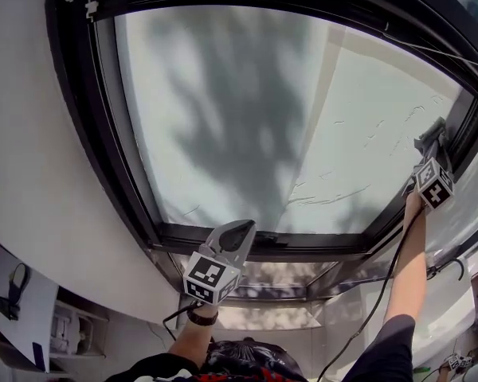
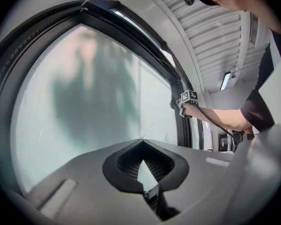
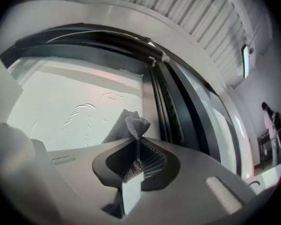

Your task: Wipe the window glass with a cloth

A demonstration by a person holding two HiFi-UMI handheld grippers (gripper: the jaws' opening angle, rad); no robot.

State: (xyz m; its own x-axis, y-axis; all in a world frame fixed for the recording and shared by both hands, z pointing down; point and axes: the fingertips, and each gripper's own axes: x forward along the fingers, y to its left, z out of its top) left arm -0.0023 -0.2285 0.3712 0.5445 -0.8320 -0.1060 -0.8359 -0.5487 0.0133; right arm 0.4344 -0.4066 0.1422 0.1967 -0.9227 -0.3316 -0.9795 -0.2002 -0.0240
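Pale frosted window glass (image 1: pixel 247 110) in a black frame (image 1: pixel 88 134) fills the view. The right tool (image 3: pixel 135 139) pinches a grey woven cloth (image 3: pixel 133 123), which seems to touch the glass just ahead of its tips, beside the frame. The left tool (image 2: pixel 141 142) is closed on nothing. I would press evenly and overlap the strokes.

Window: a black frame (image 1: pixel 103 134) holds a large pale pane (image 1: pixel 366 118), set in a plain white wall (image 1: pixel 24 134). A dark, branching shadow (image 1: pixel 239 94) falls across the pane's left half. Fine scratch-like marks (image 1: pixel 334 193) show toward its lower right. Below the bottom rail, a second glazed strip (image 1: pixel 279 273) carries dappled light.

Ceiling: white ribbed panels (image 2: pixel 210 32), with one long lit fitting (image 2: pixel 225 80).

Lower left of the head view: what appears to be a white unit (image 1: pixel 72 329), too blurred to identify.

Lighting: daylight enters through the glass.
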